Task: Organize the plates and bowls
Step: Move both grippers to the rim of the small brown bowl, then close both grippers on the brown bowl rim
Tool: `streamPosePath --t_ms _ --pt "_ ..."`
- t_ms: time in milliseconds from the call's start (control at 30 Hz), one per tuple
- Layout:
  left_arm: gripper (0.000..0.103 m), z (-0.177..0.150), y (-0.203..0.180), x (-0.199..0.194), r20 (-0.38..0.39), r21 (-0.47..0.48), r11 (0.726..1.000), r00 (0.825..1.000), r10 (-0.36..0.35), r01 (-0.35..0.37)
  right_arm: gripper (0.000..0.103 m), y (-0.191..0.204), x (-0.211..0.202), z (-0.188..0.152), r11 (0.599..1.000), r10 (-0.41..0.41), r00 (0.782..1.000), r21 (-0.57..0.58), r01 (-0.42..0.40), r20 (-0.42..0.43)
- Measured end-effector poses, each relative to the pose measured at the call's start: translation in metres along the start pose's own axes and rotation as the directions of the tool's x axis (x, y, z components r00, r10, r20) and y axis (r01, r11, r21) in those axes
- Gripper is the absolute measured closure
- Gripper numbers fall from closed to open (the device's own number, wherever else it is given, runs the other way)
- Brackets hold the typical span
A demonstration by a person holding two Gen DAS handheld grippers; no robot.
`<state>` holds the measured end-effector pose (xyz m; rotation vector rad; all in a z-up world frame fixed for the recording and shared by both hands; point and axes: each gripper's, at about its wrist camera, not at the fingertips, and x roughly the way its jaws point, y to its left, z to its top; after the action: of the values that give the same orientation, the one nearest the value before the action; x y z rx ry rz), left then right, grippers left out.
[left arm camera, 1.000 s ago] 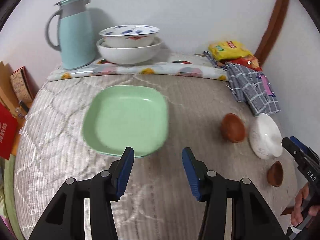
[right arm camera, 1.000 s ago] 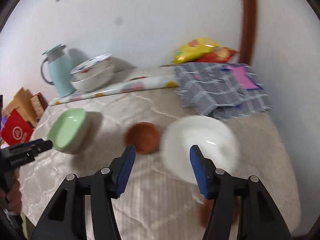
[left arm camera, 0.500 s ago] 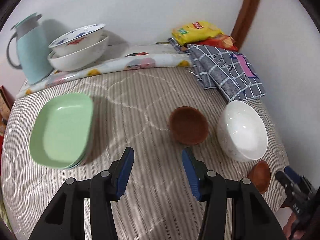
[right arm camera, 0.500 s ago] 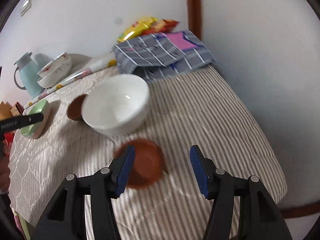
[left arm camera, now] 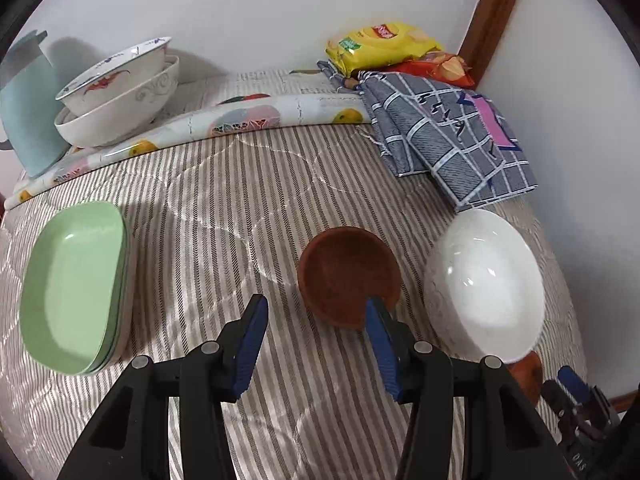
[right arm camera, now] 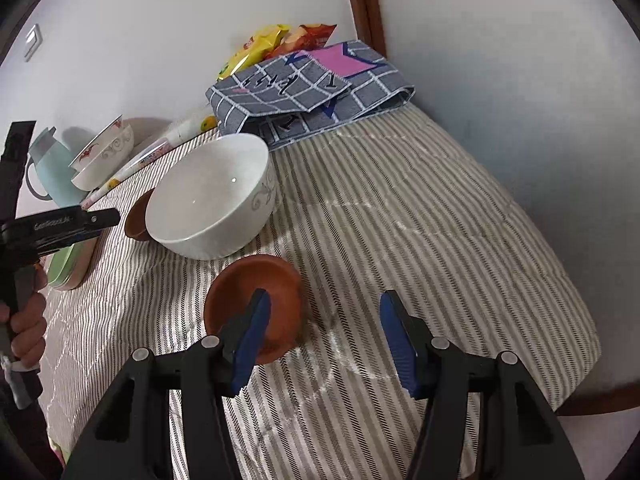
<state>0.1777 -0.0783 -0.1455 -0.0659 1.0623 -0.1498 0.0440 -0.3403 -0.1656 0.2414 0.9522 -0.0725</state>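
A white bowl [left arm camera: 484, 284] [right arm camera: 212, 204] stands on the striped quilted table. A brown bowl [left arm camera: 348, 276] [right arm camera: 136, 220] sits to its left. A small brown dish [right arm camera: 256, 300] [left arm camera: 528, 372] lies in front of the white bowl. Stacked green plates [left arm camera: 76, 288] [right arm camera: 70, 264] lie at the left. My left gripper [left arm camera: 314, 332] is open and empty, its right finger at the brown bowl's near rim. My right gripper [right arm camera: 324, 328] is open and empty, its left finger over the small dish.
Two stacked patterned bowls [left arm camera: 116, 96] and a light blue jug [left arm camera: 24, 120] stand at the back left on a fruit-print mat [left arm camera: 240, 116]. A checked cloth [left arm camera: 448, 136] and snack bags [left arm camera: 380, 44] lie at the back right. The table edge is close on the right.
The left gripper has swung right from the green plates to the brown bowl. The right gripper has moved right and down from the white bowl to the small brown dish.
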Motion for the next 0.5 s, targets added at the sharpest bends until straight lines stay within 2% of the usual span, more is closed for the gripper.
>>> streamPosePath --t_ms 267,500 --pt "0.055 0.009 0.005 0.026 -0.034 -0.017 1.0 0.999 0.001 -0.002 0.047 0.004 0.028 0.001 1.0 0.009 0.998 0.004 -0.009 -0.056" --pt "0.055 0.012 0.005 0.044 -0.054 -0.015 1.0 0.998 -0.007 0.006 0.061 0.004 0.036 0.0 1.0 0.015 0.998 0.014 -0.014 -0.068"
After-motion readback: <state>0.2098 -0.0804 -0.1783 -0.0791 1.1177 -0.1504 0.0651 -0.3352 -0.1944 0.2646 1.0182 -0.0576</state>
